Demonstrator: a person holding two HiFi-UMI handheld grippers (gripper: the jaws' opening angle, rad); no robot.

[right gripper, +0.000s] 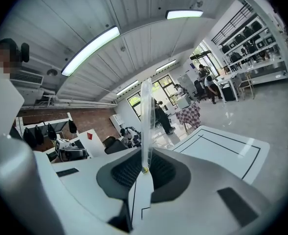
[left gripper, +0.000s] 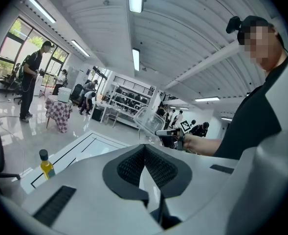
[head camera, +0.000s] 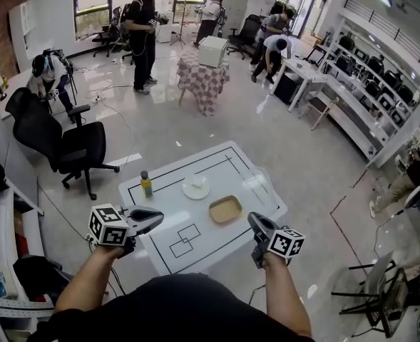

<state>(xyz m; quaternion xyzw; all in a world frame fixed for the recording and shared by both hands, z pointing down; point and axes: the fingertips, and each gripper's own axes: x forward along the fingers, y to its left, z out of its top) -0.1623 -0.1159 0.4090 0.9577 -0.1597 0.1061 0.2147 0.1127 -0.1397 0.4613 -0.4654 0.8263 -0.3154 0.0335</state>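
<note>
The person holds both grippers over the near edge of a white table with black marked lines (head camera: 217,251).

The right gripper (head camera: 254,219) pinches a clear, thin-walled plastic container (head camera: 256,180) by one edge. In the right gripper view the jaws (right gripper: 144,155) press on the container's wall (right gripper: 146,121), which rises edge-on from between the pads. The left gripper view shows the same container (left gripper: 147,120) tilted in the air above the table's right side, held out from the right gripper.

The left gripper (head camera: 156,217) holds nothing. Its jaws are pressed together at the tips (left gripper: 144,148), and it hangs above the table's near left corner.

On the table, a small bottle of yellow liquid with a dark cap (head camera: 146,184) stands upright near the left edge. A round white dish (head camera: 196,187) lies just to its right. A tan square tray (head camera: 225,209) lies nearer the person, between the dish and the right gripper.

A black office chair (head camera: 67,144) stands on the floor to the table's left.
</note>
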